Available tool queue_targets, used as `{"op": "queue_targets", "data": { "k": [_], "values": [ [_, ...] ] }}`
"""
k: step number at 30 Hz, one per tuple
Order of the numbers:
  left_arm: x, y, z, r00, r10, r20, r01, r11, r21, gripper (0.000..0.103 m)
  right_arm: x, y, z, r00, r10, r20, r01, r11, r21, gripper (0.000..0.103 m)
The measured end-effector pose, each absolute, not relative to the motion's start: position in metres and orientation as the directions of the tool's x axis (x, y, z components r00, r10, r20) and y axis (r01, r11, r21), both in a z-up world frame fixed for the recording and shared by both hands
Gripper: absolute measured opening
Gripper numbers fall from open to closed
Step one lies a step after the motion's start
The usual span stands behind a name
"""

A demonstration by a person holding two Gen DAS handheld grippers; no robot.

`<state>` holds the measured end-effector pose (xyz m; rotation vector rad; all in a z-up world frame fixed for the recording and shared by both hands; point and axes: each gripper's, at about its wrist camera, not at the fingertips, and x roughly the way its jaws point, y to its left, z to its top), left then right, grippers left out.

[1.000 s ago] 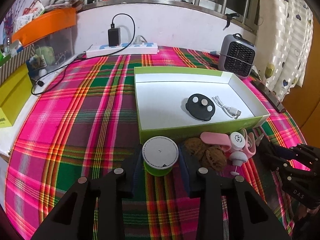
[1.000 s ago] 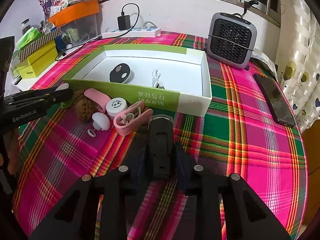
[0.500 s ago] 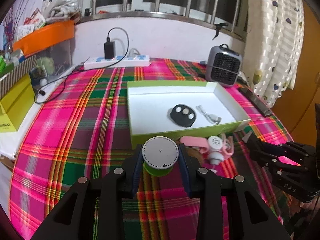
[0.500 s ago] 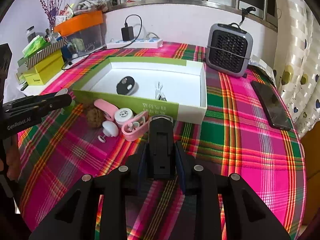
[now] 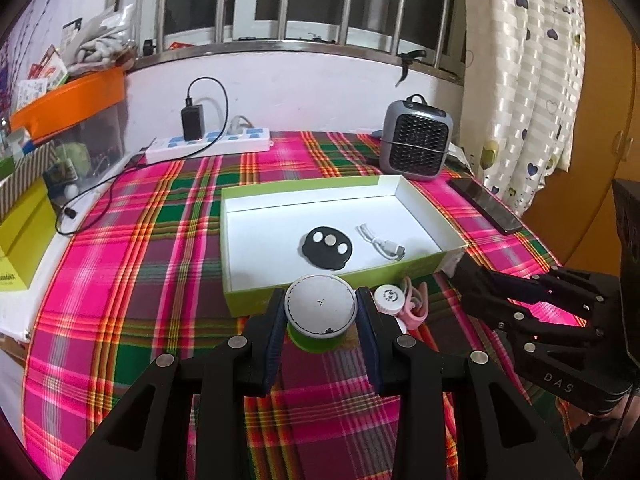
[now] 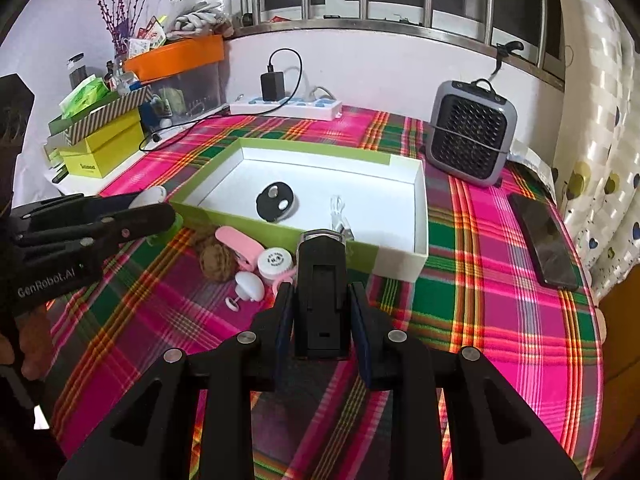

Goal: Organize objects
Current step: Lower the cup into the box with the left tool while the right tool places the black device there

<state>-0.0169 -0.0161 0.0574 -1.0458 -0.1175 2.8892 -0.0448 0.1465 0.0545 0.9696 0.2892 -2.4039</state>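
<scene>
Two claws work above a counter (image 6: 500,280) covered in pink, green and red plaid cloth. Left claw (image 5: 320,320) is clamped on a green spool with a round white top (image 5: 320,308), held in front of the near wall of the green box (image 5: 264,300). Right claw (image 6: 320,312) is clamped on a black rectangular device (image 6: 321,288), held above the cloth just short of the same box. Inside the white-lined box lie a black round pad with silver discs (image 5: 326,247) and a white cable (image 5: 380,243). Beside the box's near wall rest a pink case (image 6: 236,245), a round white container with unreadable print (image 6: 275,261), a brown fibrous ball (image 6: 218,263) and a small white piece (image 6: 249,286). Legible writing: "GenRobot.AI" on the left claw's body in the right wrist view; "DAS" on the right claw's body in the left wrist view. A grey fan (image 6: 472,134) and a dark phone (image 6: 546,240) sit well apart from the box.
</scene>
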Motion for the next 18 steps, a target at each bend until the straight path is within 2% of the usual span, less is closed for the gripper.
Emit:
{"op": "queue_targets", "data": {
  "k": [18],
  "values": [
    [-0.036, -0.001, 0.061, -0.766, 0.119, -0.632, -0.083, -0.993, -0.087, 0.032, -0.061, 0.126, 0.063, -0.605, -0.411, -0.682, 0.572, -0.82, -0.012, 0.028]
  ]
}}
